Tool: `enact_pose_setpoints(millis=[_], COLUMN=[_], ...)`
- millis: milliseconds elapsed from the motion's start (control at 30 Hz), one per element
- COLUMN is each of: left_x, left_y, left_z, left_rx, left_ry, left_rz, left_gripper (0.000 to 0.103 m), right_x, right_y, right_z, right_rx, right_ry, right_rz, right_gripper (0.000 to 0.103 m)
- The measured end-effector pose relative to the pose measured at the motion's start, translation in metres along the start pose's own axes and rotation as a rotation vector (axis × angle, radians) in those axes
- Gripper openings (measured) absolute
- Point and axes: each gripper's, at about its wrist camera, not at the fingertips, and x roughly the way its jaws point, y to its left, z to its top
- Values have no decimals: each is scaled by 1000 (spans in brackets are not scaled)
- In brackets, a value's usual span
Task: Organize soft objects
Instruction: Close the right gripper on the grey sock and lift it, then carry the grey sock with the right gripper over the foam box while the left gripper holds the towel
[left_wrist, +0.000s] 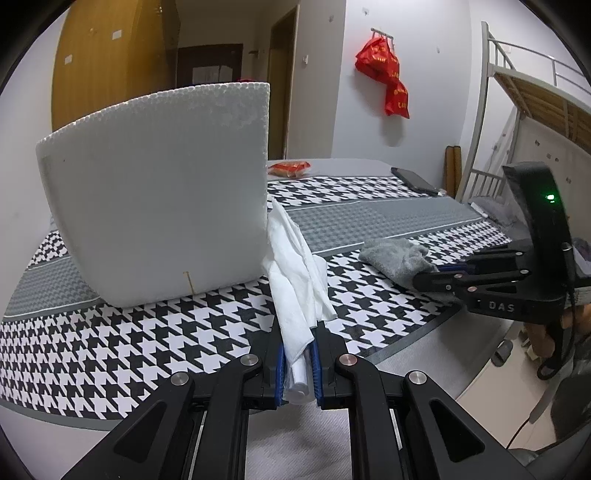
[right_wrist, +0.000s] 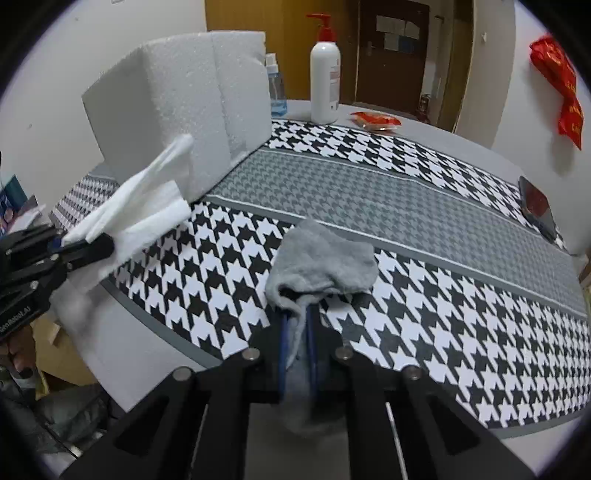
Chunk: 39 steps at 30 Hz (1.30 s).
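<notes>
White tissue (left_wrist: 295, 280) is clamped between the blue pads of the left hand-held gripper (left_wrist: 298, 354), its crumpled free end fanning forward above the houndstooth cloth (left_wrist: 155, 332) that covers the surface (left_wrist: 354, 162). The tissue's tip reaches close to the right side of a white foam box (left_wrist: 159, 206) standing on the cloth toward the surface's left end; whether they touch cannot be told. From the right wrist view, the same tissue (right_wrist: 147, 206) hangs out over the near edge of the surface, held by the left hand-held gripper (right_wrist: 74, 247).

The right hand-held gripper (right_wrist: 297, 332) is closed on a grey cloth (right_wrist: 325, 262), which bunches over its fingertips and lies partly on the houndstooth cloth near the surface's front edge. In the left view that grey cloth (left_wrist: 399, 258) sits right of the tissue.

Along the far edge stand a white pump bottle (right_wrist: 325, 81) and a red packet (right_wrist: 375, 120); a dark phone (right_wrist: 537, 206) lies at the right end.
</notes>
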Motion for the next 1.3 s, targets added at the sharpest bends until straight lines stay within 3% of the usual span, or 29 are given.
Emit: enact_pose_setpoints(millis=[367,767,1300], left_x=[-23,-70,-113], left_y=[-10,-16,10], left_z=[23,47,69], left_rx=[30,67,51], left_ry=[-65,-205,-347], left_rz=[-23,-10,128], left_gripper=[12,13,13], right_x=[-53,-105,-138], right_y=[2,17,47], right_z=[9,18,43], right_rx=[88,88,21], right_ry=[-168,-328,-490], right_rz=[24,46,105], right_gripper=[12,12,12])
